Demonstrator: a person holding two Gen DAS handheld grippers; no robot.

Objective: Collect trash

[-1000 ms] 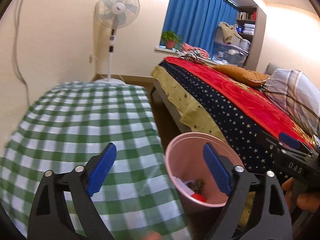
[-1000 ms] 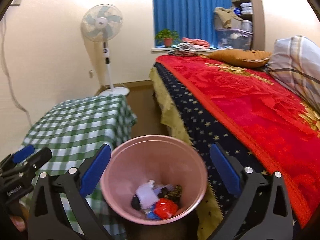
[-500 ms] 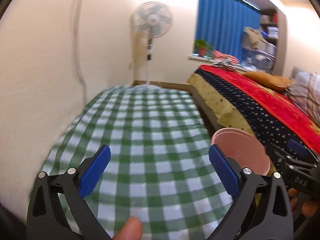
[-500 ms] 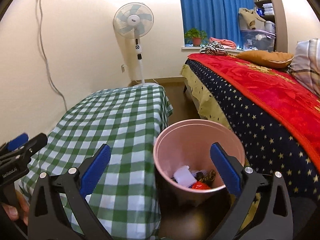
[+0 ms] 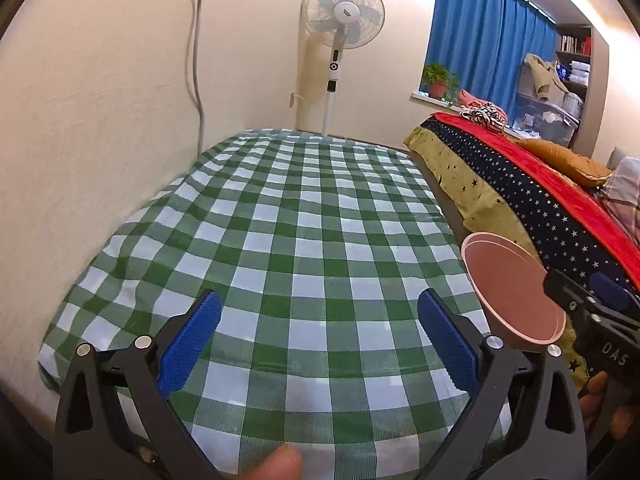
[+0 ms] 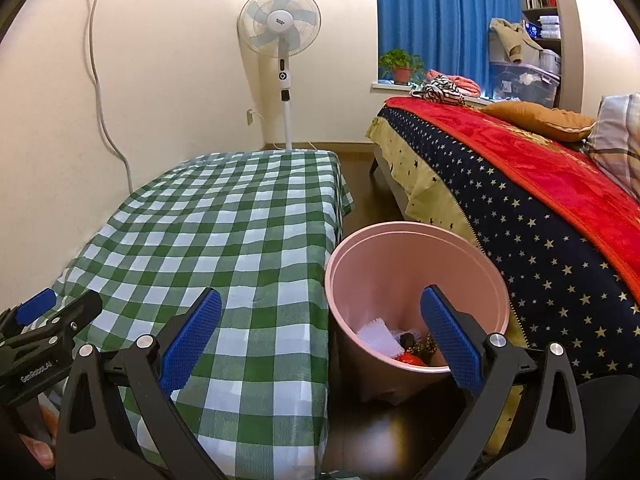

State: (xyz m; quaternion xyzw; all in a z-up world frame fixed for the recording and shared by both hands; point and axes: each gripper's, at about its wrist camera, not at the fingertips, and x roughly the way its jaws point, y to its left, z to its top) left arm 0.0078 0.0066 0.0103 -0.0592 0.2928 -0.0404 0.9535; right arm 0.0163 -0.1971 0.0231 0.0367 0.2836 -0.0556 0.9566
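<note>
Checked tablecloth under L gripper; pink bin probably beyond R gripper.

from my seat i watched the left gripper hang over the green checked tablecloth, its blue pads spread wide after opening, with nothing between them. a fingertip poked in at the bottom edge. the pink bin sat just off the cloth's right side (contents hidden from this angle), beside the bed. the right gripper showed at the right edge. a standing fan stood against the far wall.
</note>
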